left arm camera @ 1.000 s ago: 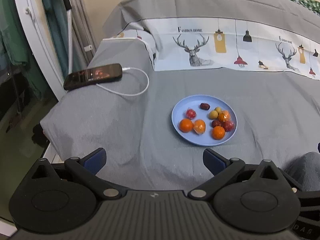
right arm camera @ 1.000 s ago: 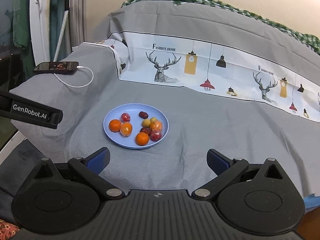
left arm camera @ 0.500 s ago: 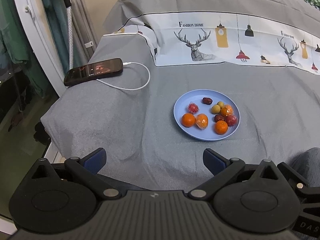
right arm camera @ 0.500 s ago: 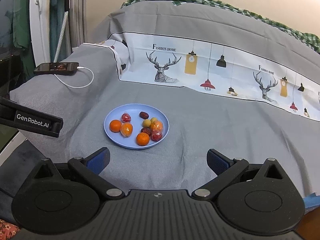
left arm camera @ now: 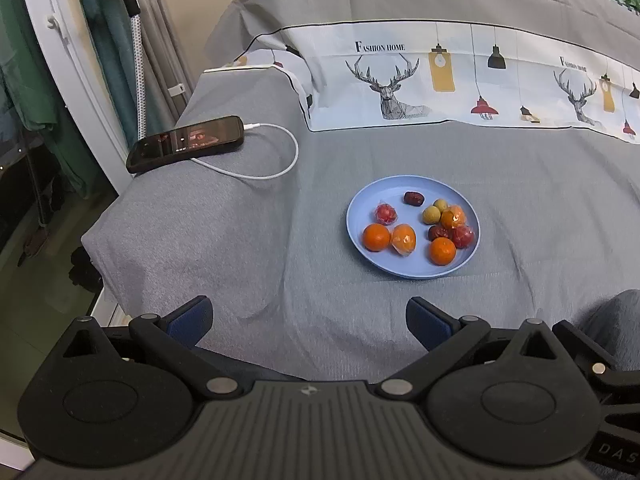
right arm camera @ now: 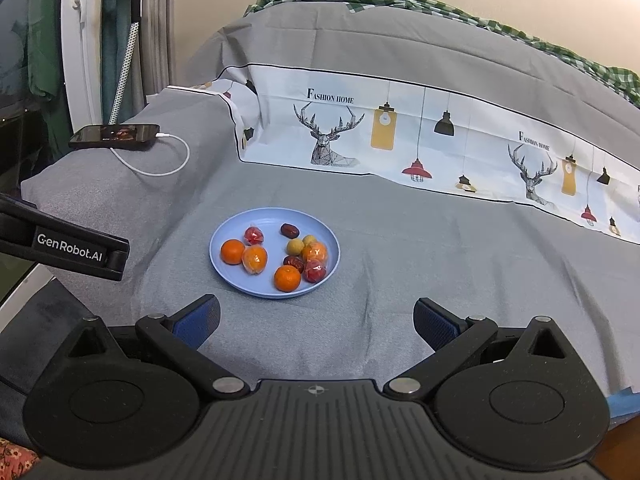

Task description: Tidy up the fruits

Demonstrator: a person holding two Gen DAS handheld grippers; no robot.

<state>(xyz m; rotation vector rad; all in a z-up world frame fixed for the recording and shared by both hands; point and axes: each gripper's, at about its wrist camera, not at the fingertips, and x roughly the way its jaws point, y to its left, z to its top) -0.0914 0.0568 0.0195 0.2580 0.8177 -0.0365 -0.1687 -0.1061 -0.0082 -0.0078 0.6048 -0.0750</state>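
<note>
From the left wrist, the left tongs [left arm camera: 308,322] are seen spread and empty above the bed [left arm camera: 240,240]; the fruits [left arm camera: 416,228] are gathered on a blue plate [left arm camera: 360,208] ahead, slightly right.

From the right wrist, the right tongs [right arm camera: 316,322] are likewise spread and empty; the plate [right arm camera: 224,236] is seen ahead, slightly left.

- The left gripper [left arm camera: 308,320] hovers with its jaws spread wide, holding nothing.
- The right gripper [right arm camera: 316,322] likewise hangs wide apart and empty.
</note>
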